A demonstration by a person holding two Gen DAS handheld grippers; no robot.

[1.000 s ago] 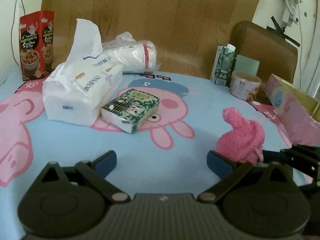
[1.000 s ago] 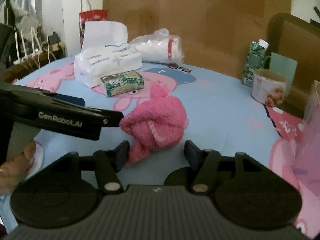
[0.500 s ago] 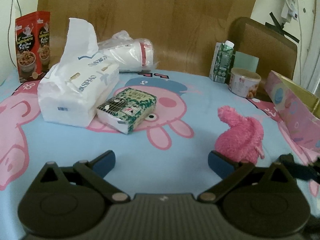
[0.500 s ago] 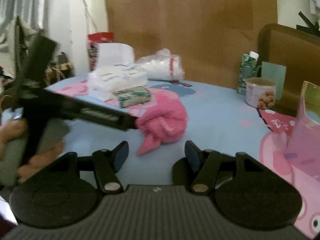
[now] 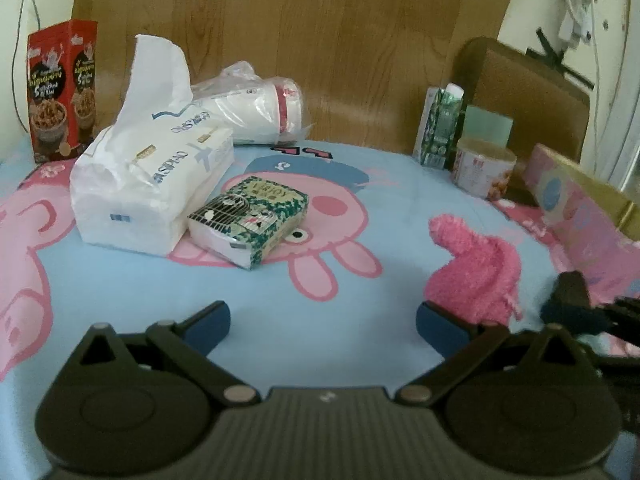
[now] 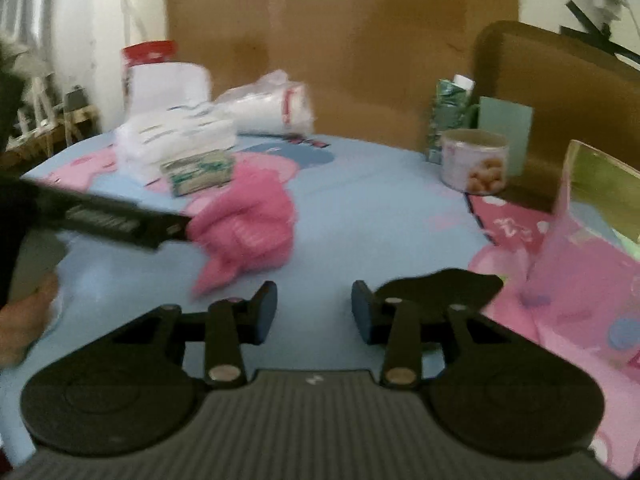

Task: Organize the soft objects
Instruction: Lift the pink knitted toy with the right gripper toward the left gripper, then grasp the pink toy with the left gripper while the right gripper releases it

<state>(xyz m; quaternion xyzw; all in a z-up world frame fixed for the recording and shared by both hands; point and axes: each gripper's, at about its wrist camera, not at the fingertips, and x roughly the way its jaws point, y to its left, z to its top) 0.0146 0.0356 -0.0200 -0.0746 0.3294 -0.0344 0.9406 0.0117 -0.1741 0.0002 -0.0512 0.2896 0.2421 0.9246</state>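
Note:
A fluffy pink sock bundle (image 5: 476, 270) (image 6: 246, 222) lies on the blue cartoon tablecloth (image 5: 320, 312). My left gripper (image 5: 322, 322) hovers low, open wide, its right fingertip just in front of the bundle; nothing sits between the pads. My right gripper (image 6: 314, 310) is pulled back from the bundle, which now lies ahead and to its left. Its jaws are closing with only bare cloth between them. A white tissue pack (image 5: 150, 180) and a small green tissue pack (image 5: 250, 218) lie farther back on the left.
A bagged stack of white cups (image 5: 256, 110) and a red snack box (image 5: 60, 88) stand at the back left. A green carton (image 5: 438, 128) and a snack tub (image 5: 482, 168) stand back right. An open pink box (image 6: 580, 240) sits at the right edge.
My right gripper drew back and shifted right, away from the pink bundle, and its jaws narrowed. The left gripper stayed put and open.

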